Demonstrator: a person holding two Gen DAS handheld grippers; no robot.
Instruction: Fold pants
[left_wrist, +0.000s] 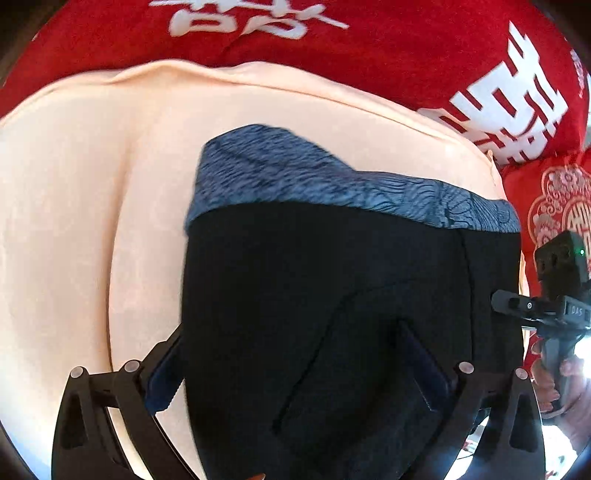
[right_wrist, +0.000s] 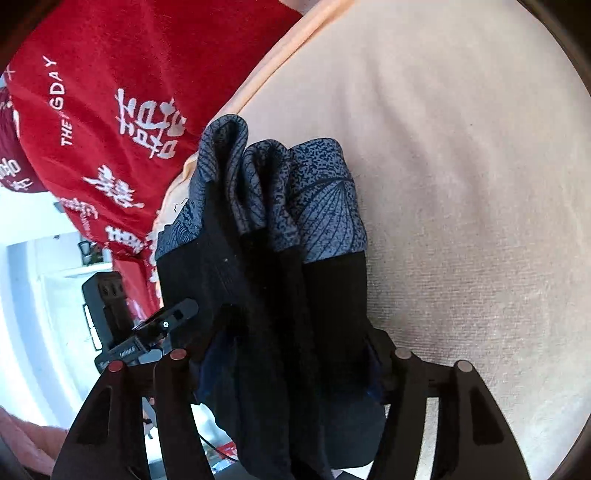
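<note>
The black pants (left_wrist: 314, 295) with a blue-grey patterned waistband (left_wrist: 332, 184) lie on a peach sheet. My left gripper (left_wrist: 295, 365) is low over them, its jaws wide apart; the fabric covers the gap and I cannot tell whether it is gripped. In the right wrist view the pants (right_wrist: 277, 295) hang bunched in folds between the fingers of my right gripper (right_wrist: 295, 369), waistband (right_wrist: 295, 192) at the far end. The right gripper also shows at the right edge of the left wrist view (left_wrist: 546, 306); the left gripper shows in the right wrist view (right_wrist: 155, 332).
The peach sheet (left_wrist: 74, 221) covers the bed surface, also seen in the right wrist view (right_wrist: 461, 184). A red quilt (left_wrist: 369, 44) with white characters lies along the far side and right; it also shows in the right wrist view (right_wrist: 110, 92).
</note>
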